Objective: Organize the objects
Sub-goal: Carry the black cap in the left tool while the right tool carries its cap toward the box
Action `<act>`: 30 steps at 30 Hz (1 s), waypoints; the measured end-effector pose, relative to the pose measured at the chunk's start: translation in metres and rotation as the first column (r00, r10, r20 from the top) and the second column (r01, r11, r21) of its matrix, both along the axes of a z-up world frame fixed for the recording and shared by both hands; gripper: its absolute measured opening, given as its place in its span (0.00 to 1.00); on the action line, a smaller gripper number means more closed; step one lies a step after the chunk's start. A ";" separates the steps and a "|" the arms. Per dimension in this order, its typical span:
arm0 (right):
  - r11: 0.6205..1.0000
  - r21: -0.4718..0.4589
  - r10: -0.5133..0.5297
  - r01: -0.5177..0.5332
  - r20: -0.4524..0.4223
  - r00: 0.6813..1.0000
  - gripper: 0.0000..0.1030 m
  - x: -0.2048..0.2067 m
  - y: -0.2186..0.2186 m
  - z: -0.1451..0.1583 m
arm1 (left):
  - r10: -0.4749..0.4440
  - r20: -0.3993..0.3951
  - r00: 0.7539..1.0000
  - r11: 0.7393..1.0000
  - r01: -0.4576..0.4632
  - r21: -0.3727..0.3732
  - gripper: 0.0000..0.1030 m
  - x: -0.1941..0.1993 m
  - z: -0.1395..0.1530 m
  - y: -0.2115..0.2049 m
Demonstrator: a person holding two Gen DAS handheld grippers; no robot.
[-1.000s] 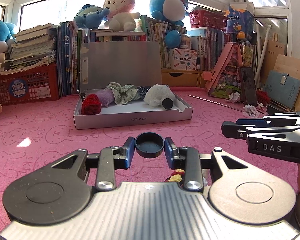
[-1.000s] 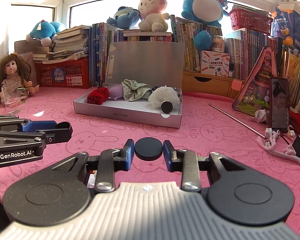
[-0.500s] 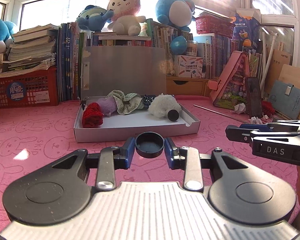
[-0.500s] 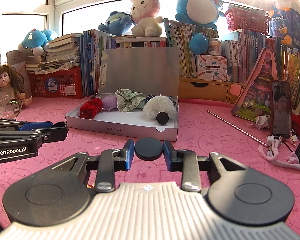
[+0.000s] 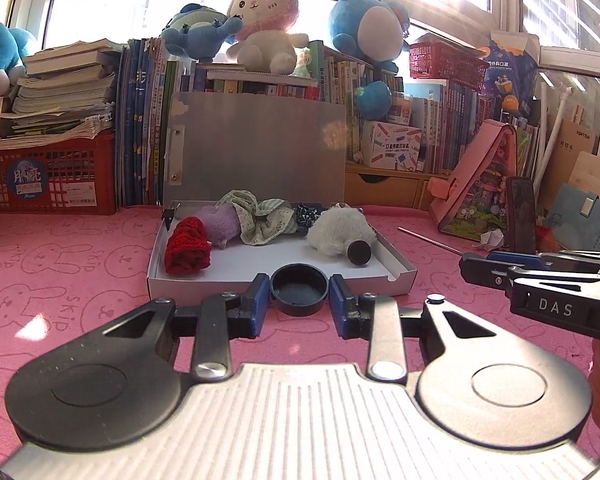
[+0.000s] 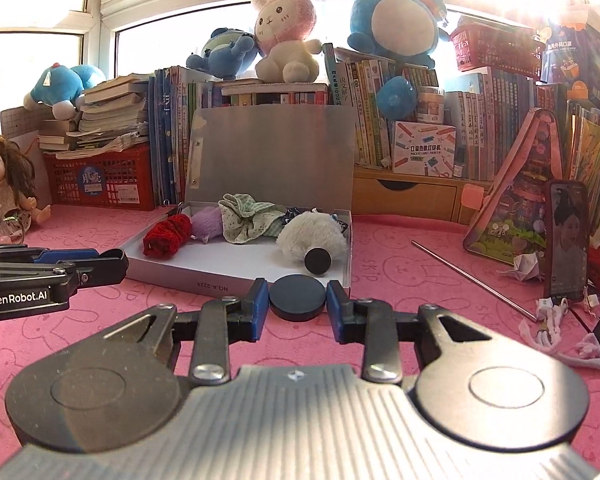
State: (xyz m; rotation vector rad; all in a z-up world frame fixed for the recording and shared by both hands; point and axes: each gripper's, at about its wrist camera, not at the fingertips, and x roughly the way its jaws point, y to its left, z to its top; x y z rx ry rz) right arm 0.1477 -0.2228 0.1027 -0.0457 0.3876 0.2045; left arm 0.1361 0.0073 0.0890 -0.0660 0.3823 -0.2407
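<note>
My left gripper (image 5: 299, 298) is shut on a round black cap (image 5: 299, 289), hollow side up, held just in front of the near wall of an open grey box (image 5: 284, 282). My right gripper (image 6: 297, 298) is shut on a flat black disc (image 6: 297, 297) close to the same box (image 6: 204, 280). In the box lie a red knit piece (image 5: 188, 250), a purple plush piece (image 5: 220, 226), a green checked cloth (image 5: 260, 220), a white fluffy piece (image 5: 338, 234) and another black disc (image 5: 359, 253). Each gripper shows from the side in the other's view: the right gripper (image 5: 466, 265), the left gripper (image 6: 122, 266).
The box's lid (image 5: 256, 148) stands upright at the back. Behind it are books, plush toys and a red crate (image 5: 44, 178). A phone (image 6: 566, 240), a thin metal rod (image 6: 472, 276), a pink toy house (image 6: 516, 204) and cords lie right. A doll (image 6: 4, 192) sits left on the pink mat (image 5: 60, 280).
Both grippers have moved forward toward the box and risen slightly, each keeping its black round piece. The box now looks larger and nearer in both views.
</note>
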 end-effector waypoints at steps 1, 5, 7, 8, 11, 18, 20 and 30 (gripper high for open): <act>1.000 0.000 -0.004 0.004 0.004 1.000 0.35 0.002 0.000 0.001 | 0.000 0.004 1.000 1.000 0.000 0.000 0.37 0.003 0.001 0.000; 1.000 -0.007 -0.011 0.011 0.012 1.000 0.35 0.014 0.001 0.005 | 0.003 0.020 1.000 1.000 -0.003 0.001 0.37 0.018 0.007 -0.001; 1.000 -0.003 -0.008 0.008 0.004 1.000 0.35 0.021 0.002 0.006 | 0.001 0.021 1.000 1.000 -0.001 -0.001 0.37 0.027 0.009 -0.001; 1.000 -0.001 -0.008 0.008 0.003 1.000 0.35 0.025 0.003 0.008 | 0.002 0.023 1.000 1.000 -0.002 0.001 0.37 0.031 0.010 -0.001; 1.000 0.002 -0.010 0.010 0.004 1.000 0.35 0.036 0.005 0.011 | 0.006 0.025 1.000 1.000 -0.006 0.010 0.37 0.044 0.012 -0.002; 1.000 -0.005 -0.021 0.021 -0.016 1.000 0.35 0.064 0.008 0.006 | 0.029 -0.008 1.000 1.000 -0.029 0.011 0.37 0.077 0.005 0.002; 1.000 -0.011 -0.025 0.025 -0.031 0.999 0.35 0.073 0.010 0.001 | 0.039 -0.021 0.999 0.999 -0.038 0.020 0.37 0.088 0.001 0.003; 0.996 0.078 -0.035 0.048 -0.164 0.986 0.35 0.124 0.007 -0.010 | 0.109 -0.128 0.986 0.994 -0.105 0.032 0.37 0.144 -0.019 0.008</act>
